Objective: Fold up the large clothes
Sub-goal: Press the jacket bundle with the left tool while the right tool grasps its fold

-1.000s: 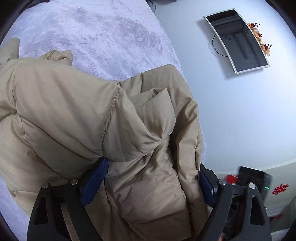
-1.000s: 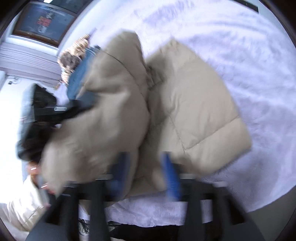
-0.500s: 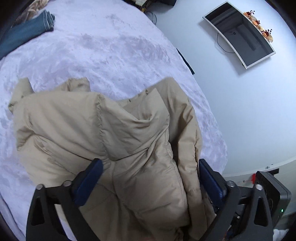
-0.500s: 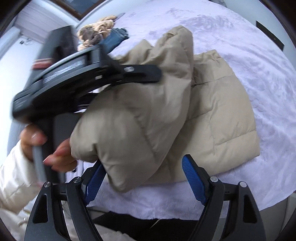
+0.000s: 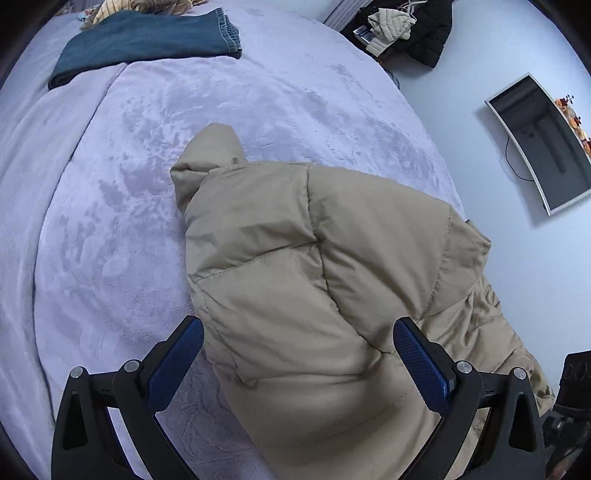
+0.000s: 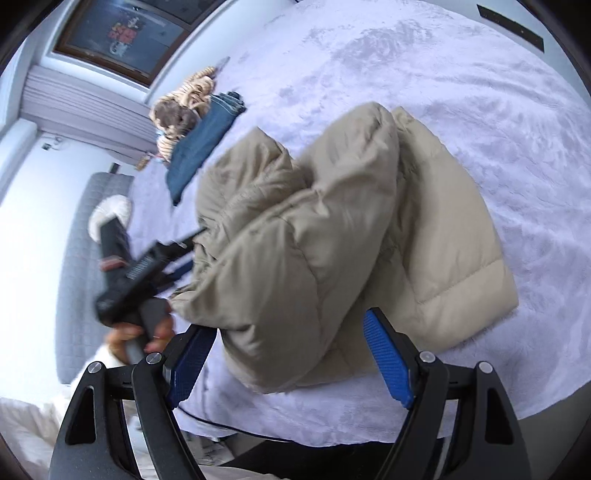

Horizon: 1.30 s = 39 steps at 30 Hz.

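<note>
A bulky beige puffer jacket (image 5: 295,258) lies heaped and partly folded on the lilac bed cover (image 5: 110,221). My left gripper (image 5: 295,328) stands open above its near end; the padded bulk fills the gap, with neither blue pad pressing on it. From the right wrist view the jacket (image 6: 332,240) lies folded over on itself near the bed's edge. My right gripper (image 6: 290,325) is open too, straddling the jacket's near fold without clamping it. The left gripper (image 6: 147,273), blurred and held by a hand, sits at the jacket's left side.
Folded blue jeans (image 5: 147,40) and a striped garment (image 6: 188,99) lie at the far end of the bed. A wall-mounted screen (image 5: 543,144) and a pile of dark clothes (image 5: 413,26) are beyond the bed. A grey headboard (image 6: 81,277) stands at the left.
Both grippers have let go of the jacket and opened wider. The left gripper swung down and across, so the jacket now lies lower on the bed, with more cover and the jeans in view.
</note>
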Available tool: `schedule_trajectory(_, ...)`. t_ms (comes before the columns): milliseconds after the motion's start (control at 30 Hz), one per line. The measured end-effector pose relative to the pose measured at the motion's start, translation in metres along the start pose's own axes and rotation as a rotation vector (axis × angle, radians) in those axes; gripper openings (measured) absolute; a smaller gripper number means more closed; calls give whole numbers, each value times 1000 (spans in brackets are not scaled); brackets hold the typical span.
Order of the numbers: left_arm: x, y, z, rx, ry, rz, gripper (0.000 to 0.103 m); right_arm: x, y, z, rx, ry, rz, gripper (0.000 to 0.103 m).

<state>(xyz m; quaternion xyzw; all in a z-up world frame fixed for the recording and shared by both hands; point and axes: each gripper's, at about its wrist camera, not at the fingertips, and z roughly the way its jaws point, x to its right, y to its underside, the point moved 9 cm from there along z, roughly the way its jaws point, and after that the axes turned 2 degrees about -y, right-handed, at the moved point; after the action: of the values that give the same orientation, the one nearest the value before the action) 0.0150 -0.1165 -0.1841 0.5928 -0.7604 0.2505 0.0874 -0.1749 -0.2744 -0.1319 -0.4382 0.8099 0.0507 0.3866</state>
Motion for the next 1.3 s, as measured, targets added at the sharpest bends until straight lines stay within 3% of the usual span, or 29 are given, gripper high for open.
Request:
schedule_trajectory(200,-3,5,19,-5,0,9,103,32,-41,-17,49,-108,189,84)
schedule_trajectory(367,1,3,21,-3,-4,20,103,54,-73,12,-6,-26,202,84)
schedule_trajectory(433,6,2,21,-5,-2,31,103,53,-83,31,-41,-8,166,43)
schedule_trajectory(467,10,1,22,-4,-1,42,103,51,-87,39,-65,28,119,8)
schedule_trajectory(600,41,1,30,5,-16,118,103,31,-100,40,-34,176,-185,7)
schedule_trajectory(667,58,2,38,13,-33,153,103,44,-102,38,-44,254,-258,7)
schedule_trajectory(733,80,2,50,22,-48,202,103,81,-101,38,-74,344,-258,7)
schedule_trajectory(867,121,2,65,41,-78,310,103,140,-92,32,-127,374,-137,7)
schedule_trajectory(967,134,-2,77,42,-109,344,103,136,-99,4,-68,338,-96,12)
schedule_trajectory(1033,135,-7,82,33,-114,321,103,119,-106,-19,-26,260,-80,18)
schedule_trajectory(1067,135,-8,83,32,-117,316,103,110,-109,-29,-4,208,-78,35)
schedule_trajectory(1100,138,-9,84,33,-119,315,103,96,-109,-38,4,134,-78,59)
schedule_trajectory(1167,143,-9,86,35,-124,325,103,67,-103,-42,-29,-13,-85,73)
schedule_trajectory(1200,146,-8,88,36,-133,330,103,55,-96,-40,-66,-63,-93,73)
schedule_trajectory(1267,150,-8,90,39,-140,331,103,48,-77,-24,-161,-33,-125,72)
schedule_trajectory(1300,152,-9,91,42,-144,329,103,53,-67,-13,-199,10,-148,60)
